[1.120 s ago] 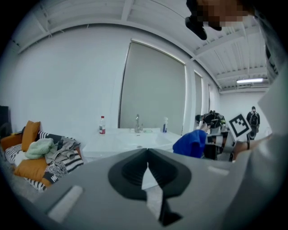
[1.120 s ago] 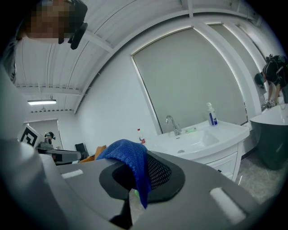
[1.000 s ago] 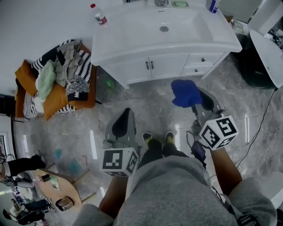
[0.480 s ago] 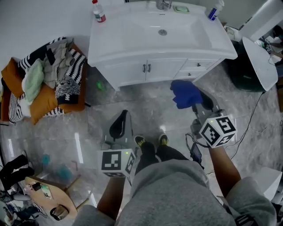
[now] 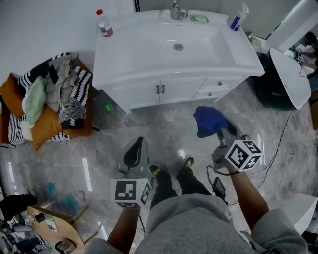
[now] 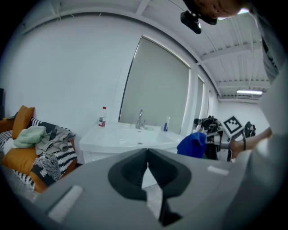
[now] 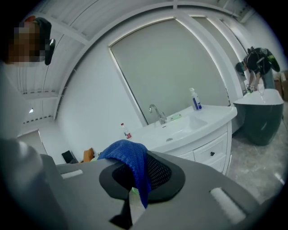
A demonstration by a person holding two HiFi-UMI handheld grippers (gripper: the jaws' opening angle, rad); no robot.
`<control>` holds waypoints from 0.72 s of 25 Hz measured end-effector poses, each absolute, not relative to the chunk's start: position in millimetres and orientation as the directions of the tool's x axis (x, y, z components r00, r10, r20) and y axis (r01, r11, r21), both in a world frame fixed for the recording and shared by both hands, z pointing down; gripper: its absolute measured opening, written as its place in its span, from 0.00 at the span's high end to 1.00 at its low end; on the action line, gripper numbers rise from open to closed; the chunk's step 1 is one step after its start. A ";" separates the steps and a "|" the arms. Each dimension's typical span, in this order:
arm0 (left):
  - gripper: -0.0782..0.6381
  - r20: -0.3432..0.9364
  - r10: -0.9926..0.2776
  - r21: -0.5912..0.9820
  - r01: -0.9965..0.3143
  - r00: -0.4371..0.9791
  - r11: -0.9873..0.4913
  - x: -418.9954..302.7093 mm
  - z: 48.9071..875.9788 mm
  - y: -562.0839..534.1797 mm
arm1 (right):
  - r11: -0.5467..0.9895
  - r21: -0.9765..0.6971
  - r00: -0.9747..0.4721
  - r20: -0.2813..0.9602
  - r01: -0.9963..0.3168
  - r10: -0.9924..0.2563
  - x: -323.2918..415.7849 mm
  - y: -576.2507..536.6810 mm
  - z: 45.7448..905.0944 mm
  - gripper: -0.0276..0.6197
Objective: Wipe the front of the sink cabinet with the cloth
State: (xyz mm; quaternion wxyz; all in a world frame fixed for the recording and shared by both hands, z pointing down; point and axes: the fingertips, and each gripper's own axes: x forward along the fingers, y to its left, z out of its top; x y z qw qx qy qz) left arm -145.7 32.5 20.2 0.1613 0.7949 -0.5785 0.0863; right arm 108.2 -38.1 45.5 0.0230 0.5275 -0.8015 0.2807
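Note:
The white sink cabinet (image 5: 164,94) stands against the wall ahead, with two doors and drawers on its front; it also shows in the left gripper view (image 6: 96,155) and the right gripper view (image 7: 211,152). My right gripper (image 5: 214,124) is shut on a blue cloth (image 5: 208,120), which hangs from its jaws (image 7: 130,166) a short way in front of the cabinet's right side. My left gripper (image 5: 135,153) is shut and holds nothing, low and further back from the cabinet (image 6: 146,173).
A bottle (image 5: 104,23), a tap (image 5: 176,11), a soap dish (image 5: 199,19) and a spray bottle (image 5: 237,19) stand on the sink top. A pile of clothes and cushions (image 5: 47,101) lies at the left. A dark bin (image 5: 278,84) stands right of the cabinet. A cable (image 5: 288,144) runs over the floor.
The view has shifted, so the cabinet sits lower and nearer. Both grippers have stayed shut, the right one still holding the cloth.

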 end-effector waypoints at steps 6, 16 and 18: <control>0.88 0.363 -0.886 0.131 -0.957 0.289 -0.259 -123.7 40.3 19.6 | 0.257 -0.524 -0.461 0.307 -0.812 -0.832 141.0 -54.1 75.8 0.94; 0.88 0.417 -0.880 0.106 -0.974 0.227 -0.201 -114.9 171.1 -32.0 | 0.226 -0.421 -0.380 0.329 -0.879 -0.864 183.2 -138.6 184.5 0.92; 0.88 0.416 -0.886 0.105 -0.979 0.202 -0.174 -119.9 206.8 -42.6 | 0.220 -0.410 -0.363 0.313 -0.885 -0.877 189.7 -157.4 207.2 0.92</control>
